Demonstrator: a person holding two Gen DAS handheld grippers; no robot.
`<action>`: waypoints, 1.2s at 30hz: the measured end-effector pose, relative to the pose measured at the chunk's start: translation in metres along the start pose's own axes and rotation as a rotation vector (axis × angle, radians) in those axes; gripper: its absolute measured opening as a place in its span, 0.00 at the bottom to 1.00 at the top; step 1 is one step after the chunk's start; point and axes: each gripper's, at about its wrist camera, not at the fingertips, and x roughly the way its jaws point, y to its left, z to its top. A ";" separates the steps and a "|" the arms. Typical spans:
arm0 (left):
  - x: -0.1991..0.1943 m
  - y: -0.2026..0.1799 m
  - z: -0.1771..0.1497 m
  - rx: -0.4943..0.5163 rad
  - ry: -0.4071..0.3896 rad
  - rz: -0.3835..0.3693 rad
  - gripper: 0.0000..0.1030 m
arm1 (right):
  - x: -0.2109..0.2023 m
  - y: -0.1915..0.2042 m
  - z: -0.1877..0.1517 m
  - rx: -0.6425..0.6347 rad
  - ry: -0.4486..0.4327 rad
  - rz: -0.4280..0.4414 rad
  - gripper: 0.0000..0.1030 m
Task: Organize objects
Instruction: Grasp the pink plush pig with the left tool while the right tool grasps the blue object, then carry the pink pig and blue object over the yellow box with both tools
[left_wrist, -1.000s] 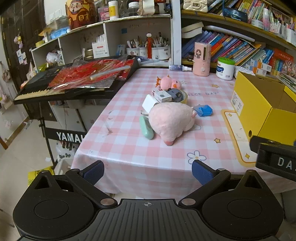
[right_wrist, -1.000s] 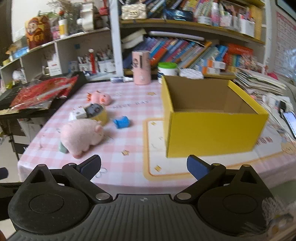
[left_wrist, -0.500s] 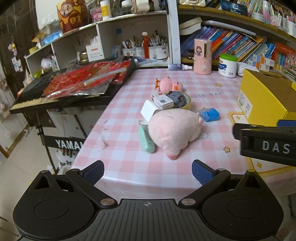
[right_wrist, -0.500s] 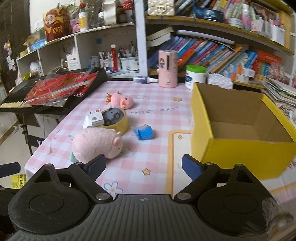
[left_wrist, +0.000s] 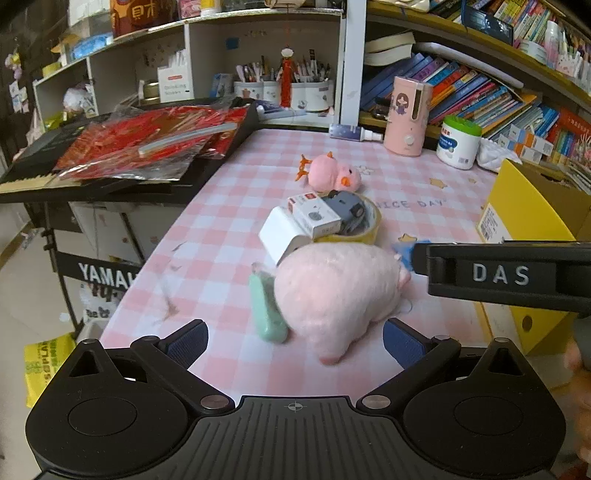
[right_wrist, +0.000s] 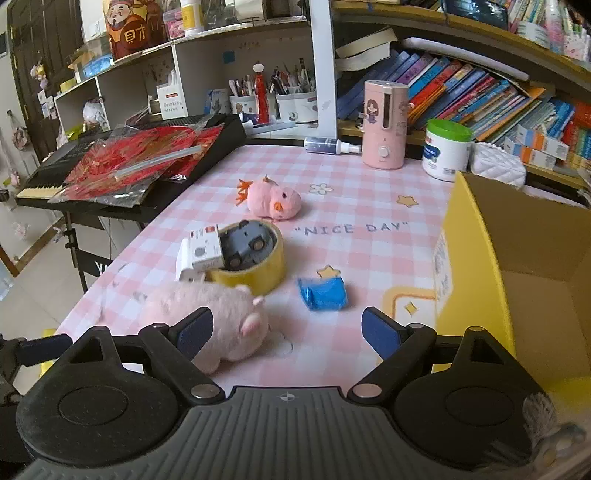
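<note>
Lying just ahead of the left jaws, pink plush pig (left_wrist: 332, 291).

A pink humidifier (right_wrist: 384, 125) stands at the rear edge of the pink checked tablecloth (right_wrist: 362, 206), beside a white green-lidded jar (right_wrist: 446, 150). A spray bottle (right_wrist: 330, 145) lies left of it. Red foil packets (left_wrist: 147, 144) cover the Yamaha keyboard (left_wrist: 33, 177). Books (right_wrist: 461, 92) fill the shelf.

Legible lettering: four items.
"NICE DAY" on the pink checked tablecloth (right_wrist: 354, 229); "DAS" on the right gripper (left_wrist: 502, 275); "YAMAH", partly cut off, on the keyboard stand (left_wrist: 107, 275); "Drinking Straws" on a white shelf box (right_wrist: 171, 103).
</note>
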 end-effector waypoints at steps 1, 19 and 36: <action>0.004 -0.001 0.003 0.008 0.003 -0.007 0.99 | 0.004 -0.001 0.003 0.000 0.000 0.003 0.86; 0.071 -0.046 0.023 0.321 0.091 0.040 0.99 | 0.108 -0.038 0.033 0.061 0.210 -0.037 0.70; 0.073 -0.044 0.028 0.308 0.079 -0.001 0.86 | 0.088 -0.037 0.042 0.001 0.108 0.032 0.39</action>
